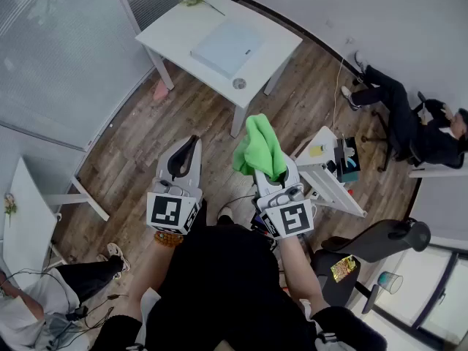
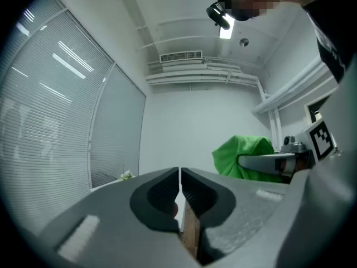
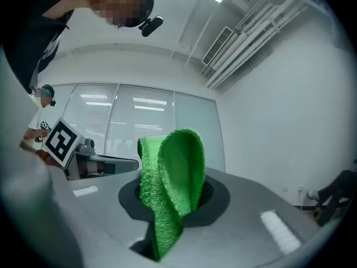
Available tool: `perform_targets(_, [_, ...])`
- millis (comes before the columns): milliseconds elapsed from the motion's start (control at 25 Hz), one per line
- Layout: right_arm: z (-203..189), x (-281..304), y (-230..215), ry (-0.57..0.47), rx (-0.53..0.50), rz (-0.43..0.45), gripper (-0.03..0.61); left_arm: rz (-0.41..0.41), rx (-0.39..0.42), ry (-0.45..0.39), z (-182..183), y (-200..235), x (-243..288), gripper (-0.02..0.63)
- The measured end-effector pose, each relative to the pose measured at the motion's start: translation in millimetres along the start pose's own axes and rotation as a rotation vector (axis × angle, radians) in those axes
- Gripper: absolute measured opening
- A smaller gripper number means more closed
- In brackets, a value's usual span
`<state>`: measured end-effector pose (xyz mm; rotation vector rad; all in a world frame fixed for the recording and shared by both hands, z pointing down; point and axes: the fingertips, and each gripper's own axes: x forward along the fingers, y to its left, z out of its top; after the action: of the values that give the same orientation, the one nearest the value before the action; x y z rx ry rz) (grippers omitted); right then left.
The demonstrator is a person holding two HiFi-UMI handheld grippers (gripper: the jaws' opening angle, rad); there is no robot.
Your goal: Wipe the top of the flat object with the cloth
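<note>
One bright-green knit cloth [image 3: 178,166], folded over, in R gripper [image 3: 174,200].

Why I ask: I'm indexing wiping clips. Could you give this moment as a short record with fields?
left gripper: shut, nothing between its jaws
right gripper: shut on the green cloth
cloth shape: bunched, standing up out of the jaws
flat object: pale slab lying on the white table
table position: ahead of both grippers, across the wooden floor
wiping: not yet begun; the cloth is well apart from the flat object
</note>
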<state>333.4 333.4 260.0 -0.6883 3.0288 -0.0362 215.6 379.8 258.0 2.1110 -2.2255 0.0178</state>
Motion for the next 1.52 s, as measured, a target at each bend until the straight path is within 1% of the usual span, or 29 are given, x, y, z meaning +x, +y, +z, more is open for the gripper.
perform_targets(200, [-2.2, 32.6, 1.6, 0.021, 0.026, 0.008, 0.078, -0.017, 0.022, -0.001, -1.5, 25.9, 12.1, 0.009])
perform_targets(440, [-5.8, 74.9, -1.6, 0.065, 0.013, -0.05, 0.08, -0.08, -0.006, 0.004, -2.9, 73.3, 35.4, 0.008])
perform_targets(520, [-6.3, 90.5, -3.0, 0.082, 0.004, -0.079, 0.08, -0.116, -0.005, 0.002, -2.4, 90.5, 45.0, 0.006])
perform_targets(680, [-6.5, 119.9, -5.9, 0.1, 0.035, -0.149, 0.081, -0.195, 0.005, -0.006, 0.3, 127.7, 62.2, 0.006])
perform_targets(800, [-7.7, 134.6, -10.9, 0.117, 0.043, -0.205, 0.081, -0.237, -0.001, -0.002, 2.3, 151.2, 73.6, 0.006])
perform_targets(1040, [-14.9, 162.7, -21.5, 0.135, 0.049, -0.324, 0.083, -0.323, -0.015, -0.007, -7.7, 189.7, 94.2, 0.005])
perform_targets(1120, [-15.6, 173.1, -25.5, 0.131, 0.052, -0.344, 0.083, -0.337, -0.014, 0.003, -15.0, 200.6, 104.3, 0.005])
perform_targets(1320, [-17.7, 192.9, -35.2, 0.138, 0.039, -0.363, 0.083, -0.352, -0.035, 0.02, -22.8, 216.9, 120.7, 0.004])
perform_targets(1520, [-28.1, 210.7, -62.1, 0.14, 0.05, -0.38, 0.083, -0.36, -0.031, 0.042, -30.3, 223.5, 145.9, 0.003])
